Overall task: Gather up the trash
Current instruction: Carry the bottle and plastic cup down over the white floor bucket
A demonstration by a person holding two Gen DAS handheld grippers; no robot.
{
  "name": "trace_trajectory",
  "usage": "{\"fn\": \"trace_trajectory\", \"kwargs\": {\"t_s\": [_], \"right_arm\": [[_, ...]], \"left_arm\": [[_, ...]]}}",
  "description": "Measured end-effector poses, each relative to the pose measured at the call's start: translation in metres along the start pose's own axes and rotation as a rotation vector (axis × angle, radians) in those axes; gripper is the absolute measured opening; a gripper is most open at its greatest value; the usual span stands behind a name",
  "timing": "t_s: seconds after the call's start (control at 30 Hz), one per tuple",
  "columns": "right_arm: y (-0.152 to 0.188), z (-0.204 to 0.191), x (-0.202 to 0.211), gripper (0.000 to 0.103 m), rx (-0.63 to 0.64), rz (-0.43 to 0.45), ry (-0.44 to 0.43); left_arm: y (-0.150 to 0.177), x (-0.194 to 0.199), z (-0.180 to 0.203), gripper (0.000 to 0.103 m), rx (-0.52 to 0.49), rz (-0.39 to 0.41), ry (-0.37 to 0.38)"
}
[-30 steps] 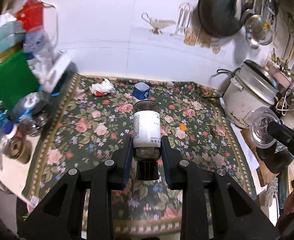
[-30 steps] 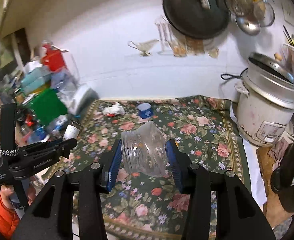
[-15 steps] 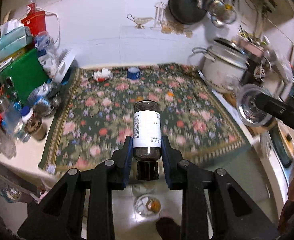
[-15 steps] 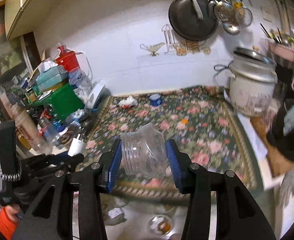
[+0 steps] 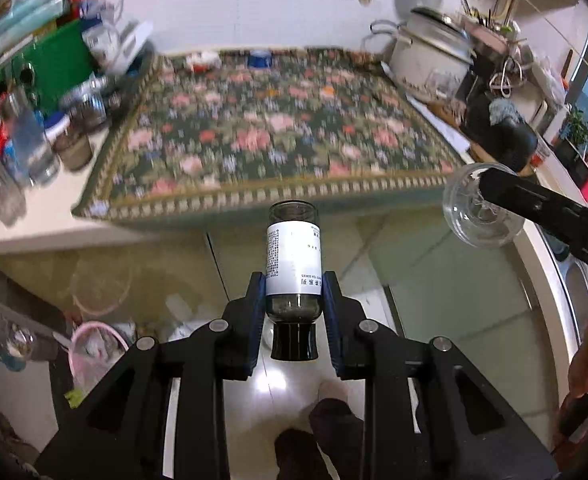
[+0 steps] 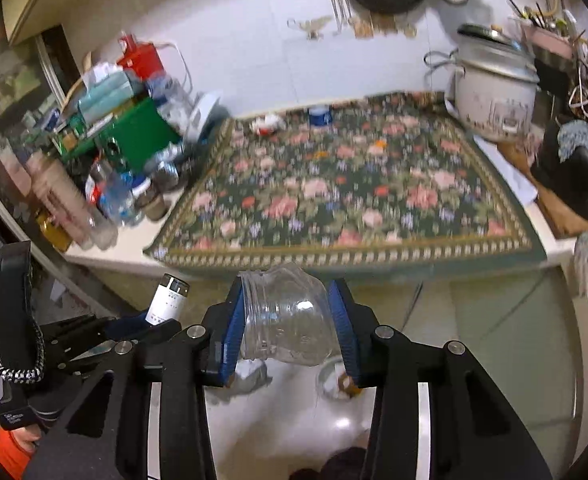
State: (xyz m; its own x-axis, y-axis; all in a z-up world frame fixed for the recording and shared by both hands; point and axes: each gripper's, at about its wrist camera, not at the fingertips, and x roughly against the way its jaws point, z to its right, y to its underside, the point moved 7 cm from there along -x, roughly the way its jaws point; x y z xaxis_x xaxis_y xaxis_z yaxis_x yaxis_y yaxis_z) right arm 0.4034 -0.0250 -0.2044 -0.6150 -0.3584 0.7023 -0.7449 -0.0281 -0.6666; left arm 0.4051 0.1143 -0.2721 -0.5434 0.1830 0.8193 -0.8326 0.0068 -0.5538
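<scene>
My left gripper (image 5: 293, 300) is shut on a dark glass bottle (image 5: 293, 256) with a white label, its black cap toward me. It hangs in front of the counter edge, over the floor. My right gripper (image 6: 290, 316) is shut on a clear plastic jar (image 6: 286, 320), lying sideways, also off the counter. The jar shows at the right of the left wrist view (image 5: 474, 216), and the bottle at the left of the right wrist view (image 6: 168, 298). A crumpled white paper (image 6: 268, 123) and a blue-white cup (image 6: 319, 115) lie at the back of the floral mat (image 6: 334, 188).
A pink-rimmed bin (image 5: 94, 356) stands on the floor at lower left. A small dish (image 6: 336, 380) sits on the floor below the jar. A rice cooker (image 6: 494, 88) stands at the counter's right; bottles and boxes (image 6: 106, 152) crowd its left.
Both grippers have pulled back from over the mat and tipped downward with their loads. The counter edge and the floor below have come into view.
</scene>
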Motion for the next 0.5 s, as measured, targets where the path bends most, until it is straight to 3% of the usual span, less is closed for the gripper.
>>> {"fn": "trace_trajectory", "kwargs": {"t_s": [0.3, 0.5], "right_arm": [[0.053, 0.02, -0.055, 0.038, -0.016, -0.151, 0.044], [0.099, 0.061, -0.13, 0.038, -0.052, -0.287, 0.06]], "left_arm": [[0.043, -0.068, 0.001, 0.027, 0.032, -0.122, 0.034], [0.08, -0.157, -0.009, 0.027, 0.082, -0.218, 0.004]]}}
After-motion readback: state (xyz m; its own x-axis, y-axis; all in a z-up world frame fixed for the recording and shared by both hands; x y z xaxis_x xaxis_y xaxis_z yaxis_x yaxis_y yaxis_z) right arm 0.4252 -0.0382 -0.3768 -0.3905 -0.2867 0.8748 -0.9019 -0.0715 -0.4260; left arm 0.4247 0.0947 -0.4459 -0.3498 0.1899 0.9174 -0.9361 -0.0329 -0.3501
